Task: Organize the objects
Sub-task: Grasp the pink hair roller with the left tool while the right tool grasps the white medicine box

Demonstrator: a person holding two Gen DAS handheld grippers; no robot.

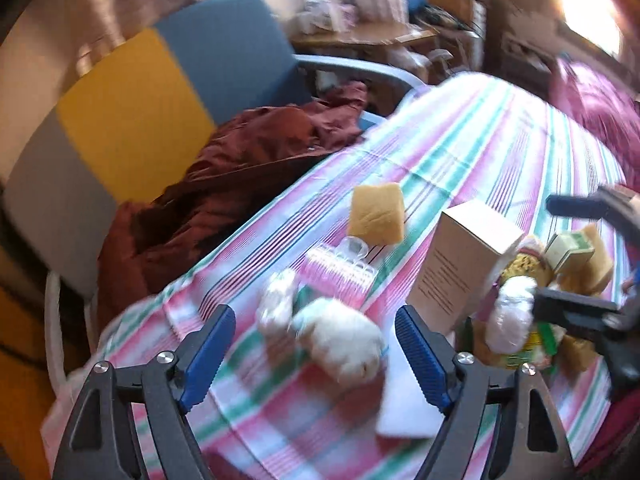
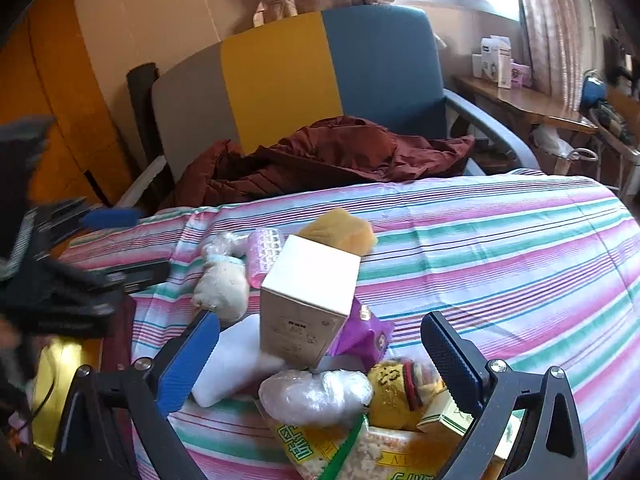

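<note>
The left tongs [image 1: 316,344] are wide apart and hold nothing. Their blue pads [image 1: 208,352] sit on each side of a small white plush toy [image 1: 340,336] that lies on the striped cloth [image 1: 460,148]. The toy is between the two pads but does not touch them. It looks blurry. Just past the toy lies a pink hair roller [image 1: 336,272], and past that a yellow sponge [image 1: 376,212]. Under the right pad is a flat white block [image 1: 404,404]. To the right of the left tongs stands a tall beige box [image 1: 460,264].

The right tongs [image 2: 320,360] are wide apart too, with nothing in them. Between the fingers, close in, sit a clear plastic bag [image 2: 316,396], a yellow smiley toy [image 2: 392,396] and a yellow snack packet [image 2: 320,452]. A small green and cream box [image 2: 448,420] lies by the right finger. The beige box [image 2: 308,300] stands right in front of the tongs, with a purple packet [image 2: 364,336] leaning at its foot. The white block [image 2: 232,364] rests by the left finger. Farther off to the left are the plush toy [image 2: 220,284] and the pink roller [image 2: 266,256].

Past the cloth stands a grey, yellow and blue chair [image 2: 288,84] with a dark red jacket [image 2: 320,156] on its seat.
</note>
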